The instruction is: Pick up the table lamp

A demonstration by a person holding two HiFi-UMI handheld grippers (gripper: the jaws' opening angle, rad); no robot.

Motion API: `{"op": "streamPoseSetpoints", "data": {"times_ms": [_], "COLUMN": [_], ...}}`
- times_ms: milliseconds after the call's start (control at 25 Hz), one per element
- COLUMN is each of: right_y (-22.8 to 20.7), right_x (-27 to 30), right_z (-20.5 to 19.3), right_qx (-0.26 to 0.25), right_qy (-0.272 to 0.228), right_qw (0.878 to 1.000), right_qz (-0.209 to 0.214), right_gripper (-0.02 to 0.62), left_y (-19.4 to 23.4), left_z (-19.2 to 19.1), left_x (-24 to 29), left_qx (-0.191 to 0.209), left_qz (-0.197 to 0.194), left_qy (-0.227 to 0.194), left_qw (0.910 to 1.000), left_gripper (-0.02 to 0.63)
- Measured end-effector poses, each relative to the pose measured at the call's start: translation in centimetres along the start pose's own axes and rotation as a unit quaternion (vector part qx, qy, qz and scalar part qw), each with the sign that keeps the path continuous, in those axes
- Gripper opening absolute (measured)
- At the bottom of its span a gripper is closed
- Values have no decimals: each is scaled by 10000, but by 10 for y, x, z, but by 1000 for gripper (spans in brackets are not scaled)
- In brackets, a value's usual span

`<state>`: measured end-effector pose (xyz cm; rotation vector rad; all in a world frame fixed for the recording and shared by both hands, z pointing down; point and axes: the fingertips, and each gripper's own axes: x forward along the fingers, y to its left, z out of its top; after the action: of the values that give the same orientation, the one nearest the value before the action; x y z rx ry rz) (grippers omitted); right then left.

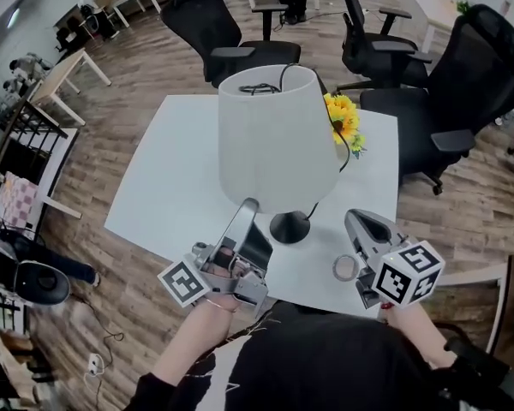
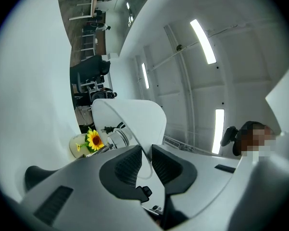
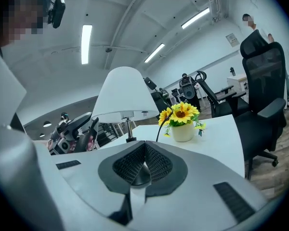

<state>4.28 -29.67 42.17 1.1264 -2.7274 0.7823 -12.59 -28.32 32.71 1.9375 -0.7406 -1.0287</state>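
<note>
Near table [image 1: 178, 171] edge, left gripper [image 2: 145, 159] astride lampshade [image 1: 274, 135]

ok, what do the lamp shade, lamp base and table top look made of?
Shade: likely fabric or paper, matte off-white, thin at the rim.
Base: metal or plastic, can't tell which; black with a slight sheen.
Table top: looks like laminate, smooth plain white, no grain.
</note>
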Motion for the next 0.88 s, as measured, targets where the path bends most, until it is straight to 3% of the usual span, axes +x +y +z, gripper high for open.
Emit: {"op": "streamPoseSetpoints", "data": {"times_ms": [600, 880], "right_y": [17, 33], "right_x": [63, 79], "right_z": [-11, -22], "right_qx": [67, 2], "right_qy": [318, 571], "right_qw": [9943, 9934], "right_qz": [1015, 997], "right_gripper": [15, 33], "left_y": [5, 4], "left_z": [6, 6], "left_x": [14, 13], "left_qx": [-196, -357], "left_qz": [-185, -167], "left_qy": [-223, -87], "left_qw": [9994, 9992], "left_gripper": [46, 35]}}
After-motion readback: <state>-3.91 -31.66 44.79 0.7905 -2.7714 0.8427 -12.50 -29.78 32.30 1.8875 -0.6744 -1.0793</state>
